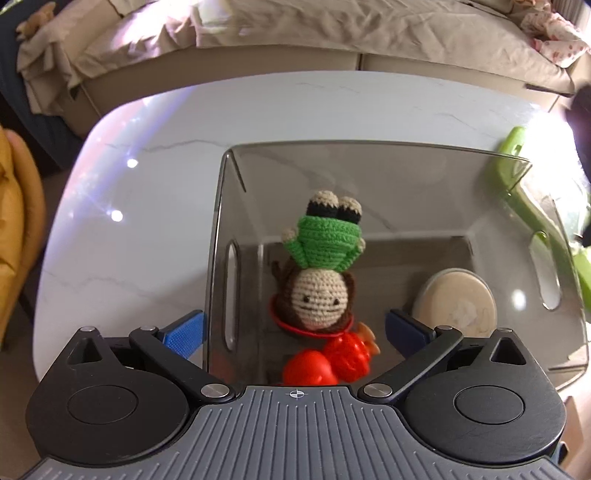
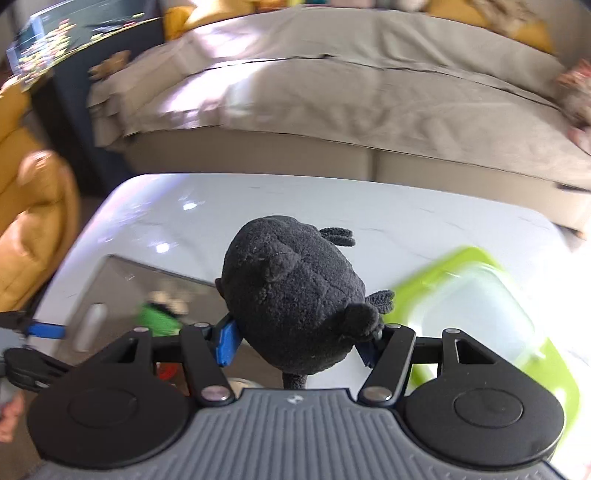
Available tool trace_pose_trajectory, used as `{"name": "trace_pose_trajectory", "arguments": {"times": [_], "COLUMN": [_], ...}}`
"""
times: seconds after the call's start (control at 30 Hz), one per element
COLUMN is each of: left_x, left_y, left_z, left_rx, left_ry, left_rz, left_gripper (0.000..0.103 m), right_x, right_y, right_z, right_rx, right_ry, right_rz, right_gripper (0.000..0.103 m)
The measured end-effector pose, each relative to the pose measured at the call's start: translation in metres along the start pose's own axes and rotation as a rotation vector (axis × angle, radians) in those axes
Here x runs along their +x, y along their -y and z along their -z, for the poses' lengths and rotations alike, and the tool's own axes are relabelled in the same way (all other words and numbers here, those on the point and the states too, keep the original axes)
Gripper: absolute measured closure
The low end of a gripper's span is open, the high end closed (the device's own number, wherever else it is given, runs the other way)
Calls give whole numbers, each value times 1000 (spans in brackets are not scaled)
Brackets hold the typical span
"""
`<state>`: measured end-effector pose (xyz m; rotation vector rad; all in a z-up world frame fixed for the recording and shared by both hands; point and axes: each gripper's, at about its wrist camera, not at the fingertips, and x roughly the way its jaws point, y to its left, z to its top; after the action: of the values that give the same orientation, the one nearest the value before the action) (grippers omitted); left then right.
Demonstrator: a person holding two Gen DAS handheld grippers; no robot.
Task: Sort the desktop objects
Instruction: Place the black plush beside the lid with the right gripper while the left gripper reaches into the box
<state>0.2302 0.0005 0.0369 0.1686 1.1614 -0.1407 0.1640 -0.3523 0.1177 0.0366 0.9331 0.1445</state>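
Beyond your white marbled worktop (image 1: 147,184) you see a beige sofa (image 1: 295,33) draped in a rumpled cover. A mustard-yellow cushion (image 2: 33,221) sits at the left, and floral-patterned fabric (image 1: 554,40) lies at the sofa's right end.

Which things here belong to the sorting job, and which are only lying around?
Belong to the job:
- grey bin
- crochet doll, inside the bin
- red toy, inside the bin
- round disc, inside the bin
- black plush, held in the right gripper
- green bin
- left gripper, open over the grey bin

Just lying about:
- sofa
- yellow cushion
- table, only the surface
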Motion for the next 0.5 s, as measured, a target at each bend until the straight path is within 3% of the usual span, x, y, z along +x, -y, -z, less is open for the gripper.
{"name": "trace_pose_trajectory", "arguments": {"times": [0.17,0.33,0.43,0.5], "left_x": [-1,-23,-44,-56], "left_y": [-3,-11,-7,-2], "left_z": [0,-4,-9,-12], "left_rx": [26,18,43,66], "left_ry": [-2,53,114,132], "left_rz": [-38,-102,-143,-118], "left_gripper": [0,0,0,0], "right_x": [39,83,102,104], "right_y": [57,74,69,72], "right_z": [41,84,96,101], "right_rx": [53,83,82,77], "right_ry": [-125,-259,-290,-299], "right_rz": [85,77,71,72], "right_gripper": [39,39,39,39]}}
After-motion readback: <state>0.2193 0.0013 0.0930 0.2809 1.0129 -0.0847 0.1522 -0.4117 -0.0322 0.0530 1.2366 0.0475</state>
